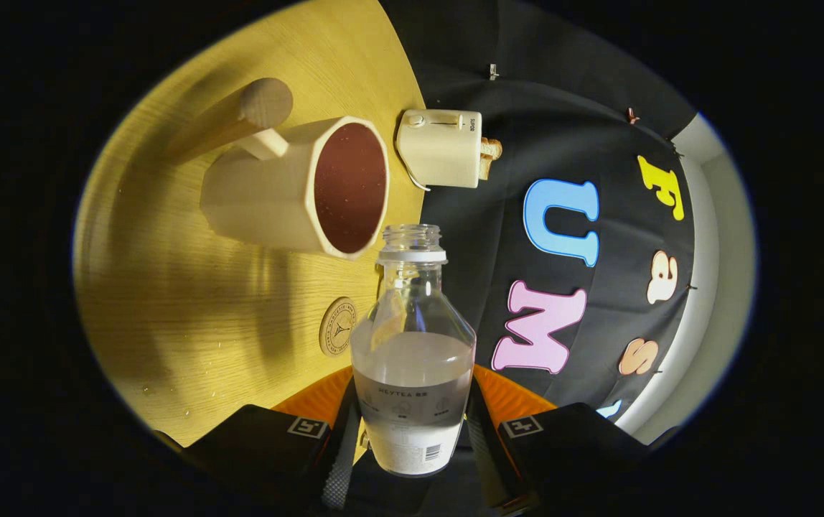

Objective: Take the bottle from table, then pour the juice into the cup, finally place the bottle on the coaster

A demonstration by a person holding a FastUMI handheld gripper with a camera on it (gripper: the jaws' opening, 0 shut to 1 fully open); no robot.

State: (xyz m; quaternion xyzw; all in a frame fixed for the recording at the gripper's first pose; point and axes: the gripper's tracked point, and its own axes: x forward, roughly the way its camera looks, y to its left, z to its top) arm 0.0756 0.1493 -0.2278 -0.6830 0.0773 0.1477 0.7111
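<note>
My gripper (pixel 412 438) is shut on a clear uncapped bottle (pixel 412 345), both fingers (pixel 344 438) pressing on its lower body. Whitish juice fills the bottle's lower half. The bottle's open mouth (pixel 412 237) points forward, close to the rim of the cream cup (pixel 275 194). The cup has a dark brown inside (pixel 351 187) and a handle with a round knob (pixel 265 108). My view is rolled, so the wooden table (pixel 189 309) stands to the bottle's left. A small round wooden coaster (pixel 338 327) lies on the table beside the bottle, nearer to me than the cup.
A cream toaster (pixel 441 147) holding a slice of toast (pixel 489 154) stands beyond the cup, near the table's far edge. The black booth wall (pixel 584 143) rises behind it. A few droplets (pixel 168 402) dot the table near my fingers.
</note>
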